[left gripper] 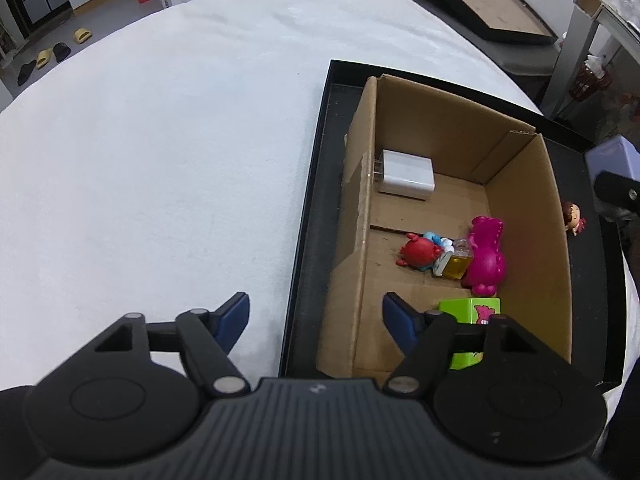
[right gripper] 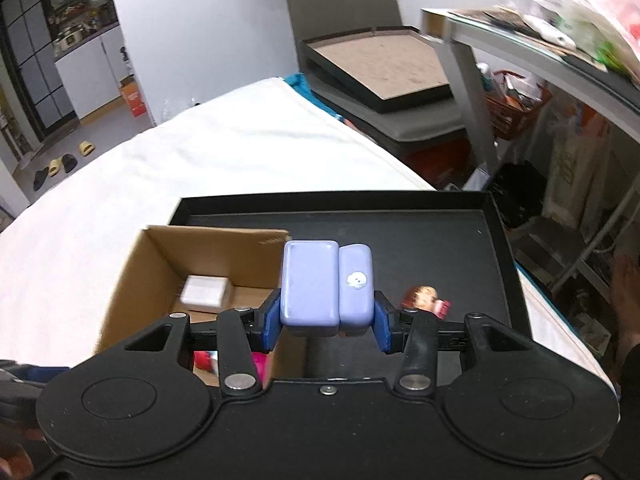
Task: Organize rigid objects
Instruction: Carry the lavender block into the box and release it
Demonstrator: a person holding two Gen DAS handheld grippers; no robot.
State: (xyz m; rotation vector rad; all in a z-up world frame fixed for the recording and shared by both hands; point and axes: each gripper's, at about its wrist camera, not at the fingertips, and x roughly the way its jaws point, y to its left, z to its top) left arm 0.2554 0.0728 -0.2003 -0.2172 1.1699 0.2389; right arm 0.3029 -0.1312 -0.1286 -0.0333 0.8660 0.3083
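Right gripper (right gripper: 325, 322) was clamped on a lilac two-part case (right gripper: 326, 284), blue pads pressed to both its sides, held in the air above the black tray (right gripper: 440, 236). Left gripper (left gripper: 316, 316) stood open with nothing between its pads, one finger over the white cloth of the desk (left gripper: 160, 160), the other over the near end of the cardboard box (left gripper: 524, 216). The box sat inside the tray, against the tray's left side. Inside the box: a white charger block (left gripper: 406, 176) at the far end; a red crab toy (left gripper: 416, 254), a small yellow bottle (left gripper: 458, 266) and a magenta dinosaur figure (left gripper: 486, 258) bunched together mid-floor; a green cube (left gripper: 474, 320) nearest the left gripper, partly hidden behind its finger. A small doll figure (right gripper: 426, 298) lay on the tray floor outside the box, just right of its wall.
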